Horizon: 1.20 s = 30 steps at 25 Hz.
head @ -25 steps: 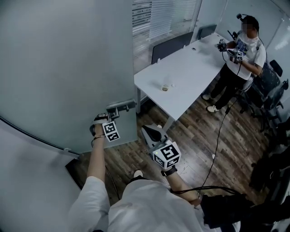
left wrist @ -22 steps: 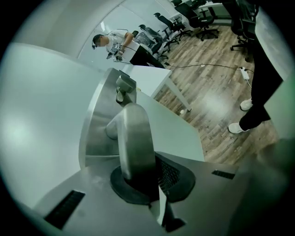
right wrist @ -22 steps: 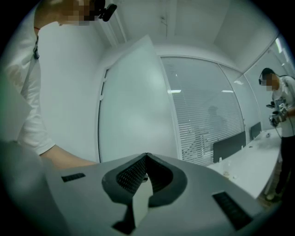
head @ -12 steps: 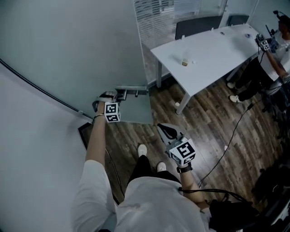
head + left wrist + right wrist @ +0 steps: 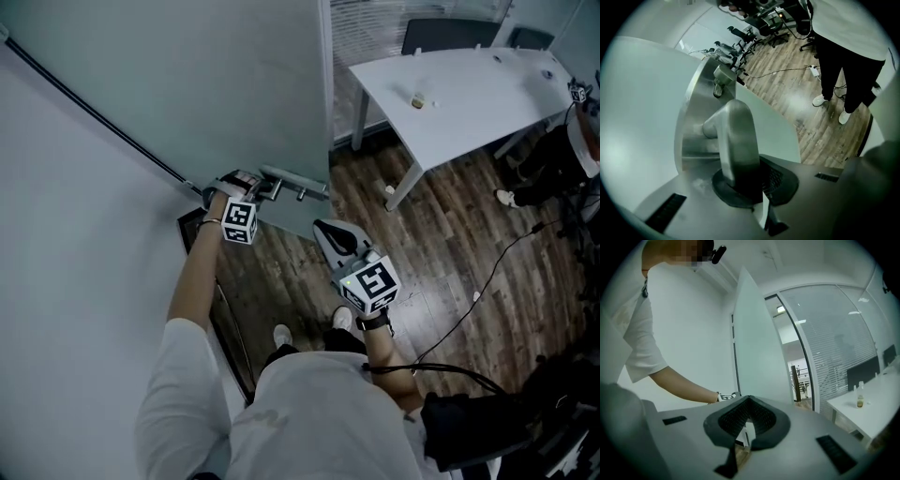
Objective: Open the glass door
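Observation:
The frosted glass door (image 5: 234, 84) stands swung out from the wall, its free edge near the middle of the head view. My left gripper (image 5: 257, 186) is shut on the metal lever handle (image 5: 294, 181) at that edge. In the left gripper view the lever (image 5: 736, 140) runs up from between the pads of my left gripper (image 5: 746, 187), in front of its steel backplate (image 5: 691, 136). My right gripper (image 5: 334, 236) hangs shut and empty beside the door's edge, just below the handle. In the right gripper view, my right gripper (image 5: 747, 425) points level at the door (image 5: 754, 348).
A white table (image 5: 469, 84) with a small bottle (image 5: 419, 97) stands at the back right, chairs behind it. Another person (image 5: 574, 141) stands at the right edge. A cable (image 5: 506, 253) trails over the wood floor. A dark floor strip (image 5: 225, 309) lies by the wall.
The door has swung further round with my left gripper still clamped on the handle. My right gripper moved along beside it, still shut. The table and the other person have slid right in view.

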{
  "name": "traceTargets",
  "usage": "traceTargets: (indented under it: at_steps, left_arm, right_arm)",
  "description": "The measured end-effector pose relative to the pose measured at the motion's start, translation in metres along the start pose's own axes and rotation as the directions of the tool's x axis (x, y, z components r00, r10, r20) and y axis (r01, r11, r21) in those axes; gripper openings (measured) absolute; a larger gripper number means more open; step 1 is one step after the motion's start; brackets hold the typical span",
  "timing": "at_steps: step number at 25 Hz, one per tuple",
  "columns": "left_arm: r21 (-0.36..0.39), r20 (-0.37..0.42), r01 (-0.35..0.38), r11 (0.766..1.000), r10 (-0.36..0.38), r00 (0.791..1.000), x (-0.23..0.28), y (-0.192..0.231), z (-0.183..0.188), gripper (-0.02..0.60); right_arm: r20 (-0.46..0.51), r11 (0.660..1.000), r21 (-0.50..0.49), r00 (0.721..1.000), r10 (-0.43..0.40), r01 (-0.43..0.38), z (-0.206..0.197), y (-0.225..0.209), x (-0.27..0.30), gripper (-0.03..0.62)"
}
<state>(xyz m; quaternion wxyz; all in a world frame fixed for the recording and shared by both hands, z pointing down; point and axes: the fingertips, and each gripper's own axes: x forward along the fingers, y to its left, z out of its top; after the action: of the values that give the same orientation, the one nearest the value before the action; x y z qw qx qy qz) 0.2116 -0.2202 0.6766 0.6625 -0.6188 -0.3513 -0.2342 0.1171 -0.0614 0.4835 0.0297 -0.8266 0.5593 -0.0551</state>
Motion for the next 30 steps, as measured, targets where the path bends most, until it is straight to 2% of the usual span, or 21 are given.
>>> traceTargets:
  at_steps: [4, 9, 16, 18, 21, 23, 26, 28, 30]
  left_arm:
    - [0.037, 0.04, -0.014, 0.999, 0.013, 0.999, -0.023, -0.036, 0.004, 0.0]
    - [0.095, 0.064, -0.015, 0.995, 0.009, 0.998, -0.052, -0.059, -0.001, 0.0]
    - [0.155, 0.096, 0.109, 0.982, -0.125, 0.988, -0.076, -0.089, -0.008, 0.023]
    - [0.184, 0.092, 0.122, 0.975, -0.14, 0.986, -0.093, -0.108, -0.011, 0.09]
    - [0.211, 0.082, 0.107, 0.972, -0.126, 0.989, -0.118, -0.143, -0.014, 0.246]
    - [0.17, 0.085, 0.089, 0.982, -0.104, 0.991, -0.133, -0.155, -0.013, 0.252]
    - [0.016, 0.125, 0.027, 1.0, -0.029, 0.992, -0.162, -0.151, -0.018, 0.252]
    - [-0.087, 0.137, -0.03, 0.996, 0.042, 0.99, -0.184, -0.147, -0.025, 0.252]
    - [-0.168, 0.127, -0.085, 0.982, 0.107, 0.986, -0.203, -0.151, -0.029, 0.252]
  right_arm:
    - [0.016, 0.999, -0.016, 0.999, -0.031, 0.031, 0.001, 0.042, 0.009, -0.005]
    - [0.005, 0.999, -0.038, 1.0, -0.019, 0.02, 0.002, 0.106, 0.02, -0.005]
    - [-0.004, 0.997, -0.065, 0.999, -0.048, 0.047, 0.012, 0.152, 0.027, -0.005]
    - [0.001, 0.996, -0.08, 0.999, -0.047, 0.047, 0.015, 0.169, 0.023, -0.005]
    - [0.011, 0.993, -0.109, 0.999, -0.033, 0.034, 0.01, 0.201, 0.018, -0.005]
    - [0.014, 0.992, -0.123, 1.0, -0.013, 0.015, 0.01, 0.217, 0.017, -0.005]
    - [0.031, 0.99, -0.141, 0.999, 0.027, -0.022, 0.017, 0.235, 0.021, -0.005]
    - [0.02, 0.988, -0.146, 0.998, 0.055, -0.052, 0.014, 0.246, 0.023, -0.005]
    - [0.011, 0.985, -0.142, 0.995, 0.102, -0.1, 0.011, 0.257, 0.021, -0.005]
